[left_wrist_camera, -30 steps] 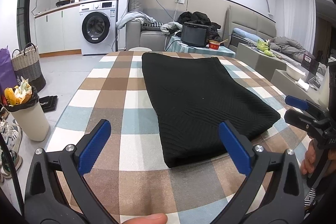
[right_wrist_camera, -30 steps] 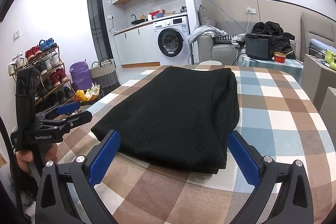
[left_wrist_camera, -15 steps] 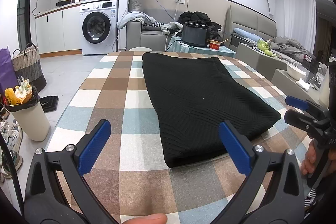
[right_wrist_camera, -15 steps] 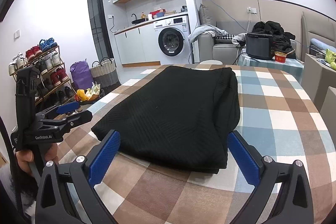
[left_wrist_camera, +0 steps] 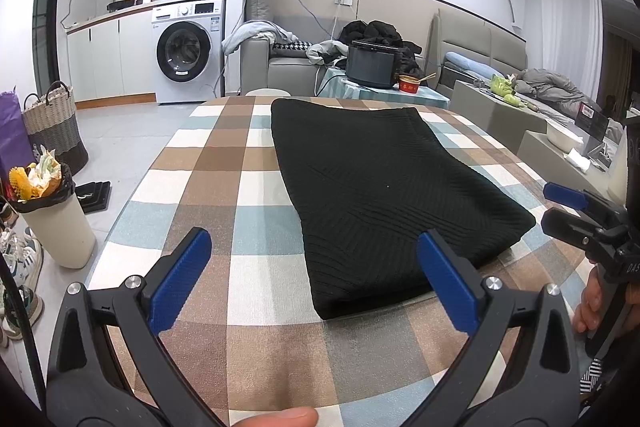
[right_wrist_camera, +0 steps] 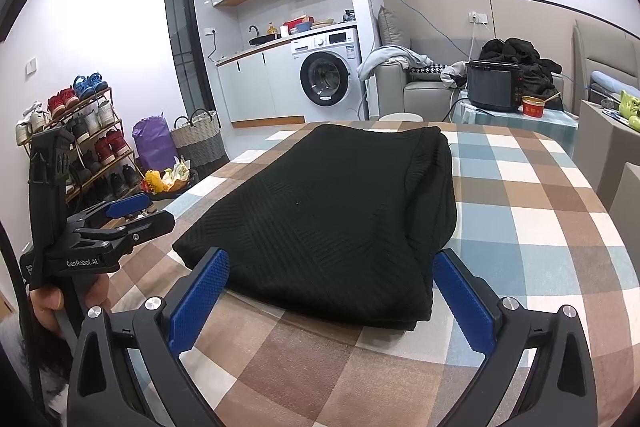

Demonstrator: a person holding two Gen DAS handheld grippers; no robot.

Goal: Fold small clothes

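- The black knit garment (left_wrist_camera: 384, 187) lies flat on the checked tabletop (left_wrist_camera: 224, 187), already doubled into a long rectangle that runs away from you; its near short edge sits just ahead of both tools
- Seen from the right wrist, its right long side is a rounded fold with stacked layers showing at the near right corner (right_wrist_camera: 420, 315)
- Your left gripper (left_wrist_camera: 312, 283) hovers at the near left corner, jaws spread wide and holding nothing; the cloth's corner lies between the blue pads (left_wrist_camera: 180, 279), but nothing shows them touching it
- Your right gripper (right_wrist_camera: 332, 303) sits opposite the near edge, jaws likewise released and empty, straddling most of the garment's width
- Judged from how things lie, the lengthwise folds are done and you are between folds, lined up for the cross fold that brings the near end over toward the far end
- The next move calls for each tool to pinch one near corner, catching every layer and not just the top one
- Lift only enough to clear, carry both corners forward at the same pace, and lay them square on the far edge
- The knit looks thick and soft, so expect the lower layers to slide or sag if the pinch is shallow
- The garment's far end lies near the table's far side, so set the corners down short of that edge
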